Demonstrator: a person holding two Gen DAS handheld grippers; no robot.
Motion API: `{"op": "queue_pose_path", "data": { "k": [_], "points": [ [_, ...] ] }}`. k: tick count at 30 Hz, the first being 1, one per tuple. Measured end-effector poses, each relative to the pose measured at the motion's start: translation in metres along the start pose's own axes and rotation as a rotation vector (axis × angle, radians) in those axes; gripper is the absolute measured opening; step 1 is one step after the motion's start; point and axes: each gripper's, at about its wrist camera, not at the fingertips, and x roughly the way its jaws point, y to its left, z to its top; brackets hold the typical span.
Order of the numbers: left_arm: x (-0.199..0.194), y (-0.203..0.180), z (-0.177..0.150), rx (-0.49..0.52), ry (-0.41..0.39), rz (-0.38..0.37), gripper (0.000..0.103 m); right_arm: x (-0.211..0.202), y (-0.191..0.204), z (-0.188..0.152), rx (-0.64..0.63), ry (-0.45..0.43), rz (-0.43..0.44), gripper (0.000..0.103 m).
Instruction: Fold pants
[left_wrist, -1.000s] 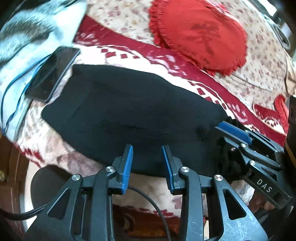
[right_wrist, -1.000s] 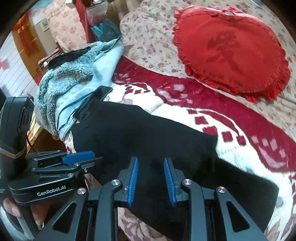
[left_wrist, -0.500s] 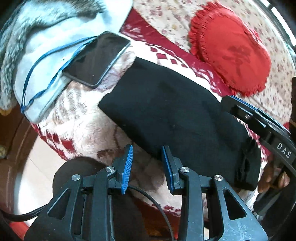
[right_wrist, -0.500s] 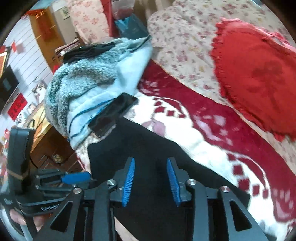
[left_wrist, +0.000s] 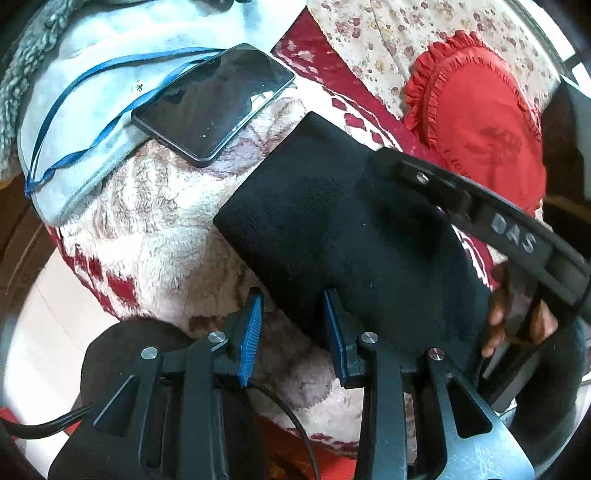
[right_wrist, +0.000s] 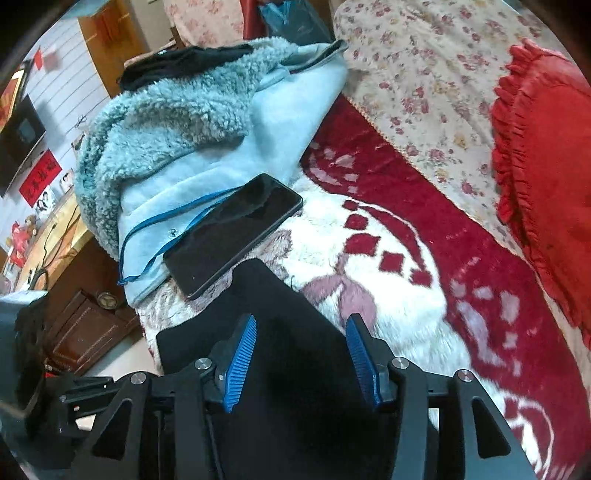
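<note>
The black pants (left_wrist: 343, 225) lie folded into a compact block on the red and white fleece blanket (left_wrist: 155, 236). They also show in the right wrist view (right_wrist: 280, 332). My left gripper (left_wrist: 293, 328) is open and empty at the pants' near edge. My right gripper (right_wrist: 301, 354) is open and empty, held over the pants; its body (left_wrist: 491, 221) crosses the right side of the left wrist view.
A black phone (left_wrist: 214, 99) lies just beyond the pants, partly on a light blue fleece jacket (right_wrist: 221, 122) with a blue cord. A red frilled cushion (left_wrist: 476, 122) sits on the floral sheet at right. The bed edge and floor are at left.
Both grippers have moved toward the phone end of the pants. The right gripper's jaws stand wider apart. The pants look more compact than a second ago.
</note>
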Motion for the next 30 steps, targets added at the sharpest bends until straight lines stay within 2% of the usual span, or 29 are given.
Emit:
{"op": "queue_pose_path", "data": {
  "k": [5,8,12,14,16,18,19,22,27,30],
  "points": [
    [0.006,0.004,0.003,-0.028,0.0,-0.016,0.032,0.023,0.006,0.01,-0.046,0.041,0.042,0.051],
    [0.01,0.007,0.004,-0.065,0.013,-0.036,0.035,0.037,0.01,0.014,-0.067,0.07,0.055,0.06],
    [0.012,0.003,0.008,-0.06,0.015,-0.044,0.035,0.052,0.003,0.016,-0.013,0.082,0.122,0.06],
    [0.011,0.002,0.008,-0.048,0.008,-0.054,0.035,0.052,-0.003,0.015,0.037,0.053,0.153,0.052],
    [0.01,0.001,0.01,-0.052,0.001,-0.077,0.029,0.05,-0.005,0.011,0.057,0.025,0.171,0.039],
    [0.005,-0.002,0.01,-0.036,-0.026,-0.088,0.023,0.046,-0.003,0.008,0.046,0.007,0.171,0.032],
    [0.002,-0.005,0.009,-0.019,-0.037,-0.089,0.019,0.042,-0.002,0.007,0.041,-0.003,0.173,0.026],
    [-0.012,-0.018,0.007,0.036,-0.079,-0.121,0.016,0.019,-0.006,0.005,0.07,-0.061,0.222,0.018],
    [-0.045,-0.055,-0.005,0.174,-0.161,-0.175,0.016,-0.051,-0.018,-0.003,0.118,-0.229,0.265,0.017],
    [-0.061,-0.084,-0.018,0.272,-0.183,-0.215,0.016,-0.099,-0.034,-0.018,0.161,-0.328,0.272,0.017]
  ]
}}
